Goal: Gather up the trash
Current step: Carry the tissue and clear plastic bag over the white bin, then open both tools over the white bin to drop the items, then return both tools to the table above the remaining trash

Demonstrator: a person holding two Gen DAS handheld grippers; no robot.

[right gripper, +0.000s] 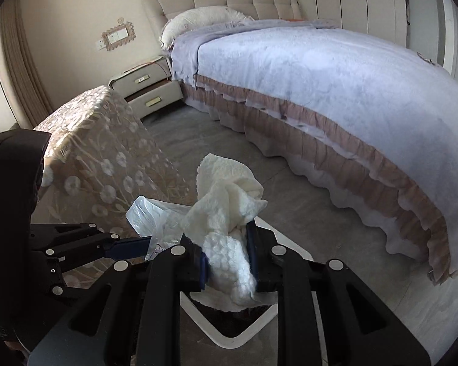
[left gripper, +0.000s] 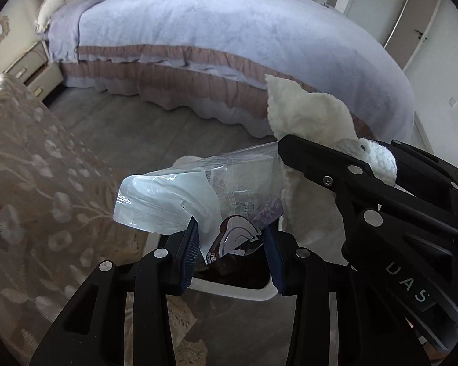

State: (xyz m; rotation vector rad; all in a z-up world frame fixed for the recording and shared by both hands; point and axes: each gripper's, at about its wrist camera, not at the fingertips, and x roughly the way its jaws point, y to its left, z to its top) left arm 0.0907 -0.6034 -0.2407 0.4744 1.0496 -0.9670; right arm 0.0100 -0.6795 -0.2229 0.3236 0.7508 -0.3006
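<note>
My left gripper [left gripper: 230, 244] is shut on a clear plastic wrapper [left gripper: 180, 201] with printed labels, held just above a white trash bin [left gripper: 244, 291]. My right gripper [right gripper: 227, 257] is shut on a crumpled white paper towel [right gripper: 226, 204], also held over the white bin [right gripper: 293, 248]. In the left wrist view the right gripper [left gripper: 345, 177] comes in from the right with the towel [left gripper: 305, 109] sticking up. In the right wrist view the left gripper [right gripper: 131, 248] shows at the left with the wrapper [right gripper: 149, 213]. The two grippers are close together.
A bed [right gripper: 336, 76] with a pale blue cover and pink skirt fills the far side. A table with a floral lace cloth [right gripper: 107, 152] stands to the left of the bin. A bedside cabinet [right gripper: 146, 88] sits by the headboard. Grey floor [right gripper: 320, 213] lies between.
</note>
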